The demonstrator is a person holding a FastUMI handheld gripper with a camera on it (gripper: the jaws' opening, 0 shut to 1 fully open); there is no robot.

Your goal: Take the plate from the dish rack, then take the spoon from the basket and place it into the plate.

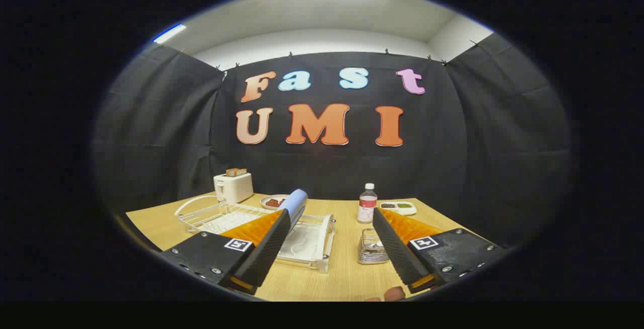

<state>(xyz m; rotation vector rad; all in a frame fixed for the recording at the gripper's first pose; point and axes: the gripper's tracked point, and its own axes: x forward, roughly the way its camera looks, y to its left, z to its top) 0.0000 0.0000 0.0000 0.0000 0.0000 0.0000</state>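
The tool [332, 228] hangs with fingers wide apart, empty; the upright plate [297, 203] could tip in the dish rack [322, 248] if nudged.

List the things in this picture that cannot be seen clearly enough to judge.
- Spoon: the basket is too small in the gripper view to tell its contents.
- Plate in the dish rack: the left finger of the open gripper covers its lower part.
- Two small dishes: contents too small.
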